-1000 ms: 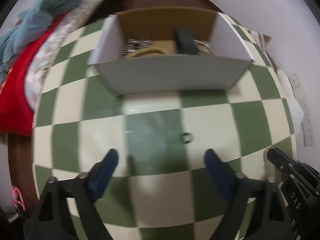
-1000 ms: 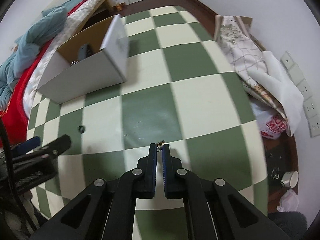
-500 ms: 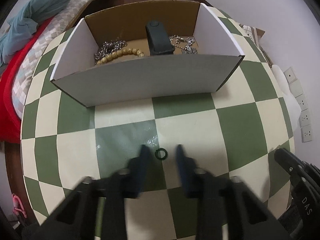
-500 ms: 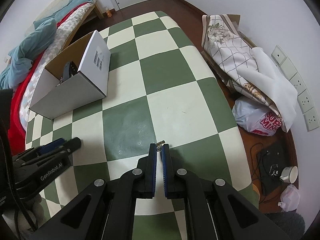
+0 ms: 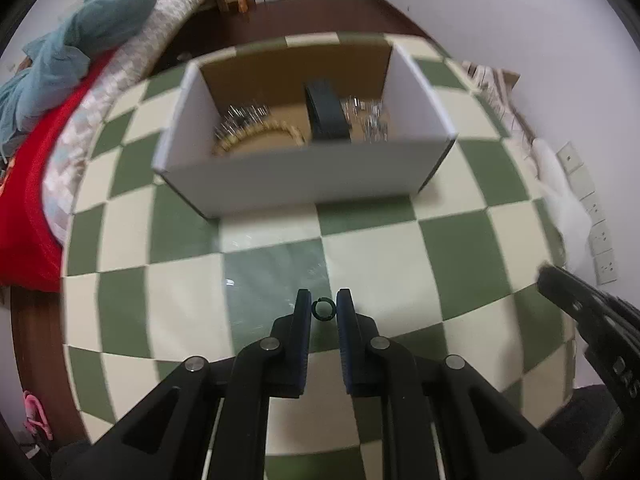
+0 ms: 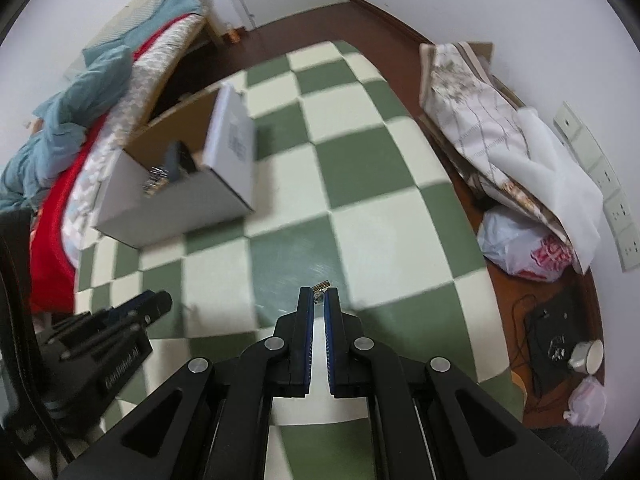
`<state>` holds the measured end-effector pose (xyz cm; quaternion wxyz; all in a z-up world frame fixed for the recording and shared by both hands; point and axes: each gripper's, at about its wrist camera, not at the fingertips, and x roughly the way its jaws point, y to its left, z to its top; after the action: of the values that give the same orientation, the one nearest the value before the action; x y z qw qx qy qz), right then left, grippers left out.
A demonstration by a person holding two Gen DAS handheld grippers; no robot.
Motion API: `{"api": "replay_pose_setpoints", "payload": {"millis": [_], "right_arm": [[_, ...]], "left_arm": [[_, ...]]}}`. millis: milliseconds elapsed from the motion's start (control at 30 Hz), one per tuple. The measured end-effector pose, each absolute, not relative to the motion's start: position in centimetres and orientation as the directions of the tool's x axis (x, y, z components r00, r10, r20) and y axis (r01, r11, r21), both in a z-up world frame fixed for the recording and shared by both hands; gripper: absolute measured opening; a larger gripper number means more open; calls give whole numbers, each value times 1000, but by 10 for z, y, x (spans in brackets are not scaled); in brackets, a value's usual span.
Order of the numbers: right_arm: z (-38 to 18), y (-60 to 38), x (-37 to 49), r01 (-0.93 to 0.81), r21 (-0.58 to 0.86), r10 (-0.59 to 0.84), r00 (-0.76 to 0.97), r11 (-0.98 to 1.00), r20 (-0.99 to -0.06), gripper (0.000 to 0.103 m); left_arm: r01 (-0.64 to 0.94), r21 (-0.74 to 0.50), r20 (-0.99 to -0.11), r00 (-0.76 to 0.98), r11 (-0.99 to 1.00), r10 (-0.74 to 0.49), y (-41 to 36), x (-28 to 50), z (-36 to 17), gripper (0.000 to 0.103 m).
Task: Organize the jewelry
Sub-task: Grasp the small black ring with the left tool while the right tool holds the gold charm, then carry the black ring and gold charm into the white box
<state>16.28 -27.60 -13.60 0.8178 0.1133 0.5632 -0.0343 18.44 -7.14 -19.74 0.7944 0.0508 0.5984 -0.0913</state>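
Observation:
A small dark green ring [image 5: 323, 309] sits between the fingertips of my left gripper [image 5: 323, 307], which is shut on it just above the green-and-cream checked table [image 5: 400, 264]. My right gripper [image 6: 319, 298] is shut on a small gold-and-silver jewelry piece [image 6: 321, 289] that sticks out past its tips. A white cardboard box [image 5: 304, 176], also in the right wrist view [image 6: 176, 216], stands at the far side of the table and holds a wooden bead bracelet [image 5: 260, 136], silver chains [image 5: 366, 120] and a black case [image 5: 326, 112].
A bed with red and teal bedding [image 5: 60, 80] lies left of the table. Folded cloth and a plastic bag [image 6: 520, 248] lie on the floor to the right, near wall sockets [image 5: 600, 240]. My right gripper's body [image 5: 592, 320] shows at the left view's right edge.
My left gripper went from wide open to closed around the ring and has lifted a little. The right gripper stayed shut on its piece and swung slightly toward the box.

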Motion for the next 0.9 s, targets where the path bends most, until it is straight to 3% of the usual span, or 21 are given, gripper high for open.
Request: {"api": "replay_pose_setpoints", "payload": {"millis": [400,900], "right_arm": [[-79,-210,221,4,130,115,442,992,-890,5],[-120,-192,314,9,263,249,290,965,-924,6]], "left_arm": [[131,-19,-908,413,991,-73,-20,234,-114,10],[45,-200,-953,222,979,-205,7,314,-169,10]]}}
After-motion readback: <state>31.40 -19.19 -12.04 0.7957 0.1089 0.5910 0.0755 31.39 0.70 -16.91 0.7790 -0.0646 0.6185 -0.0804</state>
